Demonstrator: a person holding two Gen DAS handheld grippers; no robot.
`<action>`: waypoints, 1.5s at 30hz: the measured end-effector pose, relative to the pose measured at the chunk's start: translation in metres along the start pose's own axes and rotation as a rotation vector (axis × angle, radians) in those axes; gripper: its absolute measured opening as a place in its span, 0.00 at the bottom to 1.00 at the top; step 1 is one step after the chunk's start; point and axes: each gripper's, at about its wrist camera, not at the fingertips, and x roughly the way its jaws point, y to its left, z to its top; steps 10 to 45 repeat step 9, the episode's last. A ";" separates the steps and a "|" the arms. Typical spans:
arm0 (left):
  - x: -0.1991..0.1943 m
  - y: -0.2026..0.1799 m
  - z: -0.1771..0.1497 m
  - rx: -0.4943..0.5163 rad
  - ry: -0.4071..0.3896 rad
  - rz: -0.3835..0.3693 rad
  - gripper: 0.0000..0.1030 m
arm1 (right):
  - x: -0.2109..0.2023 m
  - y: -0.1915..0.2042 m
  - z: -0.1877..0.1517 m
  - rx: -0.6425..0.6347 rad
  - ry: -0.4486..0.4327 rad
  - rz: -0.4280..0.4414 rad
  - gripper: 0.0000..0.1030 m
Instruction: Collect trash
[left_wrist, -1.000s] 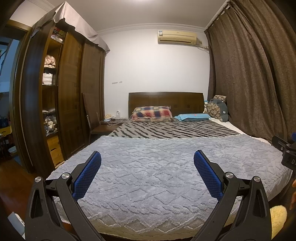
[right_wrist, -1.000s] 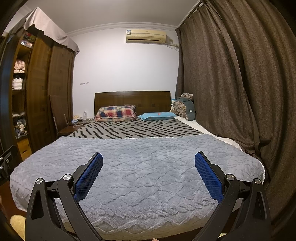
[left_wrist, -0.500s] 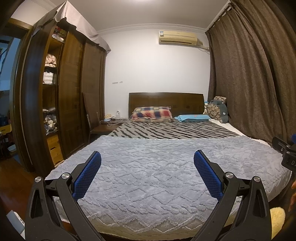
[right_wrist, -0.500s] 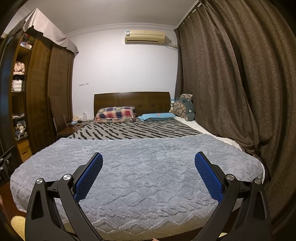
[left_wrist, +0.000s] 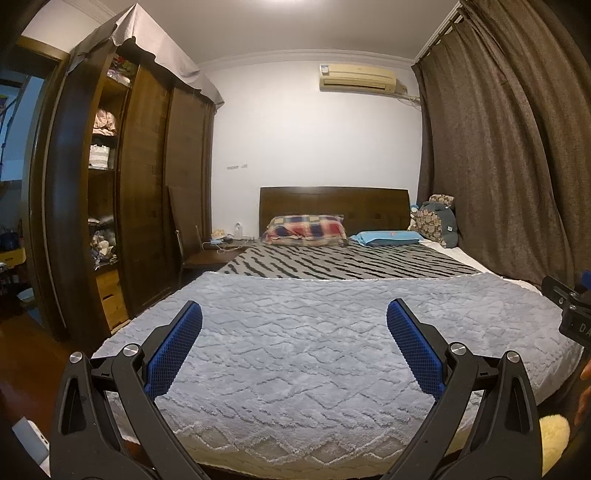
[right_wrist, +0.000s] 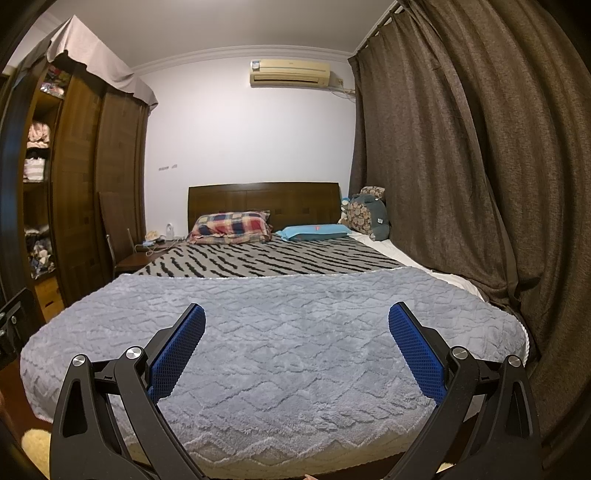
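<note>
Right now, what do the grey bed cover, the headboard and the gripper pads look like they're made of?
Grey bed cover: soft plush fleece, judging by its fuzzy embossed wavy pattern. Headboard: dark wood, satin finish, panelled. Gripper pads: blue, probably rubber, with a fine grid texture.

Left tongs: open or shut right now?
Open. In the left wrist view the left tongs have their blue pads spread wide apart, only the grey blanket showing between them, nothing gripped.

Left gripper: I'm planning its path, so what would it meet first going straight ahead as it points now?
Probably the grey blanket on the bed; the left gripper is open and aims low across it. Depth is unclear, so it might skim over toward the striped cover.
</note>
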 end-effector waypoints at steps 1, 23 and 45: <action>0.000 0.000 0.000 -0.002 0.002 -0.002 0.92 | 0.000 0.000 0.000 0.000 0.000 0.000 0.97; 0.003 0.003 0.002 -0.018 0.019 -0.015 0.92 | 0.000 0.001 0.000 -0.003 0.001 -0.001 0.97; 0.003 0.003 0.002 -0.018 0.019 -0.015 0.92 | 0.000 0.001 0.000 -0.003 0.001 -0.001 0.97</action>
